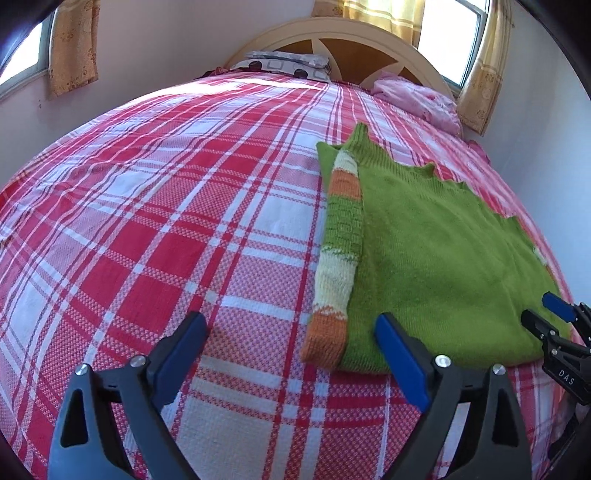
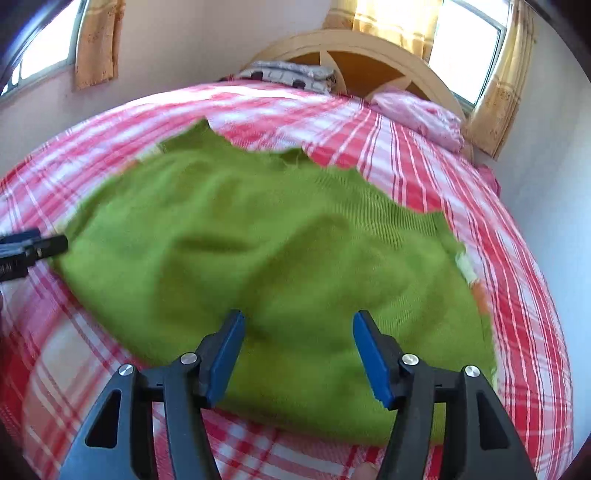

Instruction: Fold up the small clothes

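The sweater point(image 1: 436, 266) is laid flat on the bedspread point(image 1: 147, 206), toward the bed's right side. One sleeve point(image 1: 338, 254) is folded over its left edge. Two pillows point(image 1: 288, 64) point(image 1: 417, 99) are set behind it, before the headboard point(image 1: 343, 33). The left gripper point(image 1: 291, 343) is held over the sweater's near left corner, the right gripper point(image 2: 299, 339) over its near edge.

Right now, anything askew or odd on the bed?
Nothing damaged or spilled. The green sweater lies partly folded on the plaid bedspread, its striped sleeve laid along one edge. A pink cloth sits bunched near the headboard.
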The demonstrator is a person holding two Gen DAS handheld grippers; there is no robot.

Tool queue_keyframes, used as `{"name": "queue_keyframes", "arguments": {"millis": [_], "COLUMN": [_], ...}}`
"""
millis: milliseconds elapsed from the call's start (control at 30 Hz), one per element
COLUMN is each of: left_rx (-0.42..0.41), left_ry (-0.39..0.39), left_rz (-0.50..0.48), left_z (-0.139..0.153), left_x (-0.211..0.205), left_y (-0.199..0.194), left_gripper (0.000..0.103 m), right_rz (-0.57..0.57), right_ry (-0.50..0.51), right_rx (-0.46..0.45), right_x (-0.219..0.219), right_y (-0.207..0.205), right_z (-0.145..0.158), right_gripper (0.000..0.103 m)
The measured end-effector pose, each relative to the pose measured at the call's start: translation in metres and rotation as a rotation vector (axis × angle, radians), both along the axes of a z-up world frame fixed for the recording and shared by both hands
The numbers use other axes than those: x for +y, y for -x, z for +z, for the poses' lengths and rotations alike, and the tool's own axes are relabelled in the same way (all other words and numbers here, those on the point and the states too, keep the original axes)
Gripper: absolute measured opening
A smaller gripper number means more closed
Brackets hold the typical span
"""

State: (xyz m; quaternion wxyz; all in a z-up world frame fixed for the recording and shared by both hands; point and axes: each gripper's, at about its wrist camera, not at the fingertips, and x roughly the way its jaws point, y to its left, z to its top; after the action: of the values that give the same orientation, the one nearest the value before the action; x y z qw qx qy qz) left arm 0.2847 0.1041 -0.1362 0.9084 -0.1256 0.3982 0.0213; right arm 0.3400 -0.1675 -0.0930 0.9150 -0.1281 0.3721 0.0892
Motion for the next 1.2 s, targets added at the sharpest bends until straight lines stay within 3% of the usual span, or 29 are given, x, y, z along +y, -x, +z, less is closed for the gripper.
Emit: {"name": "queue_keyframes", "arguments": {"millis": [167, 233, 267, 367, 400, 600, 667, 700, 767, 800, 900, 1000, 1067, 1200], "left_rx": [-0.073, -0.109, -0.110, -0.127, -0.127, -0.121, -0.120, -0.124, -0.123, -0.121, -0.081, -0.058, -0.064, -0.085], "left_ry": [0.128, 0.154, 0.167, 0.200, 0.204, 0.177, 0.152, 0.139, 0.115, 0.112, 0.146, 0.157, 0.153, 0.138], "left_rz": [0.136, 0.180, 0.190, 0.195, 0.193, 0.134, 0.085, 0.049, -0.031, -0.063, -0.144, -0.158, -0.162, -0.160], "left_z": [0.003, 0.004, 0.003, 0.002, 0.002, 0.005, 0.008, 0.011, 0.014, 0.015, 0.010, 0.007, 0.007, 0.009], "left_x": [0.032, 0.041, 0.045, 0.052, 0.054, 0.047, 0.037, 0.031, 0.017, 0.012, 0.001, -0.003, -0.005, -0.005], "left_y": [0.026, 0.038, 0.043, 0.051, 0.052, 0.049, 0.044, 0.040, 0.032, 0.028, 0.011, 0.001, 0.001, 0.015], "left_gripper": [0.096, 0.096, 0.096, 0.096, 0.096, 0.096, 0.093, 0.088, 0.075, 0.064, 0.047, 0.027, 0.007, 0.006], "right_rz": [0.221, 0.261, 0.283, 0.304, 0.308, 0.348, 0.329, 0.314, 0.285, 0.268, 0.236, 0.221, 0.206, 0.186], "right_ry": [-0.085, -0.094, -0.115, -0.119, -0.106, -0.109, -0.127, -0.140, -0.186, -0.193, -0.181, -0.190, -0.209, -0.241], "right_rx": [0.038, 0.050, 0.084, 0.215, 0.177, 0.155, 0.134, 0.112, 0.063, 0.041, 0.005, 0.011, 0.020, 0.026], "right_x": [0.066, 0.086, 0.095, 0.112, 0.113, 0.100, 0.097, 0.094, 0.083, 0.078, 0.063, 0.053, 0.048, 0.041], "right_y": [-0.010, -0.013, -0.015, -0.016, -0.007, 0.012, 0.010, 0.013, 0.021, 0.025, 0.035, 0.035, 0.032, 0.029], "right_z": [0.006, 0.000, -0.006, -0.039, -0.039, -0.032, -0.029, -0.025, -0.017, -0.016, -0.015, -0.016, -0.017, -0.018], "right_gripper": [0.062, 0.059, 0.055, 0.025, 0.024, 0.023, 0.030, 0.045, 0.057, 0.057, 0.057, 0.058, 0.059, 0.062]}}
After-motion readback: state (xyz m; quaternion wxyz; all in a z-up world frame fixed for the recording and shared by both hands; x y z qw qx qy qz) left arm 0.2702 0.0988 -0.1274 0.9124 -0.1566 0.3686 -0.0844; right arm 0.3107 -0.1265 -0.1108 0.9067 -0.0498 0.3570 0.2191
